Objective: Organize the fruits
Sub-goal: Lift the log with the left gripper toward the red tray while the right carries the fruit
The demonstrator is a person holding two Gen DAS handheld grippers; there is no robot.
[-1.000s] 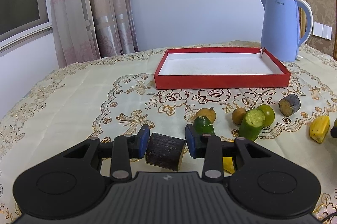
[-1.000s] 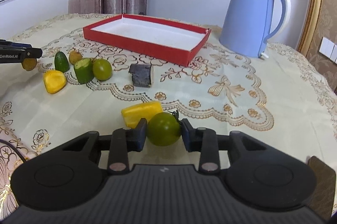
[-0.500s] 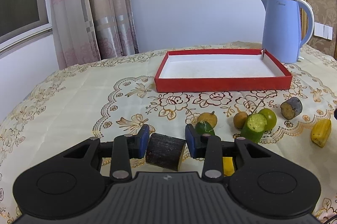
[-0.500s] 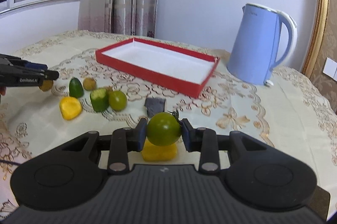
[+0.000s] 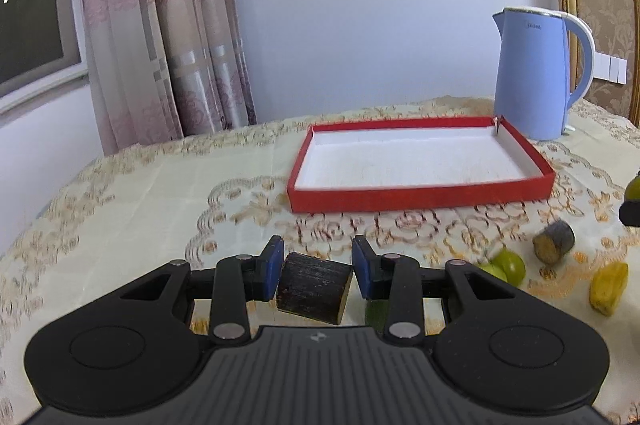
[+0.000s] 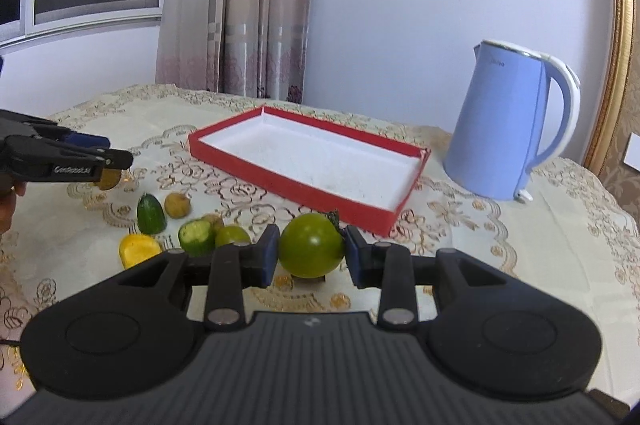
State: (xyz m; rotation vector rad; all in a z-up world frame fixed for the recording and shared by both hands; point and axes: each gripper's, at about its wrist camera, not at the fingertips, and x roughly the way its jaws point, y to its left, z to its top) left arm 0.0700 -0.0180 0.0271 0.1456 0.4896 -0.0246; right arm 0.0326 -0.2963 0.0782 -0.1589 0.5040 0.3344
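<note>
The left claw (image 5: 316,267) clamps a dark sugarcane chunk (image 5: 314,287); the right claw (image 6: 310,257) clamps a green tomato (image 6: 311,245), both held above the bench (image 6: 500,245) near the red tray (image 6: 288,181).

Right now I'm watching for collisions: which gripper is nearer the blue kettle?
Right. The right gripper faces the blue kettle just beyond the red box corner; the left gripper sits farther across the table.

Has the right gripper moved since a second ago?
Yes. The right gripper, shut on the green tomato, has risen: the tomato now overlaps the red box's near corner, above the tablecloth.
</note>
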